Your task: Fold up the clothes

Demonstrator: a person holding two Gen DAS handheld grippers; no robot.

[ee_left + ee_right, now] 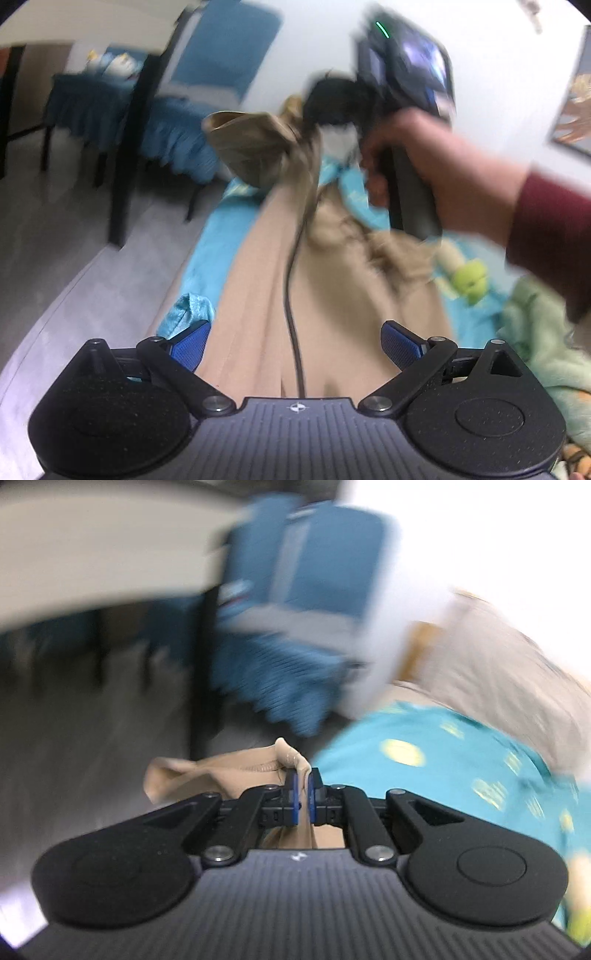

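The soft, limp beige garment is pinched by the right tongs at lower centre; the left tongs are spread, so a free edge should be gripped.

Both wrist views low, facing forward, sharing the turquoise bedspread

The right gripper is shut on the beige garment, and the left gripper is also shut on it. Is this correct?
Not quite. The right gripper is shut on the beige garment, but the left gripper is open: in the left wrist view its jaws stand wide apart, with the garment lying between them, ungripped.
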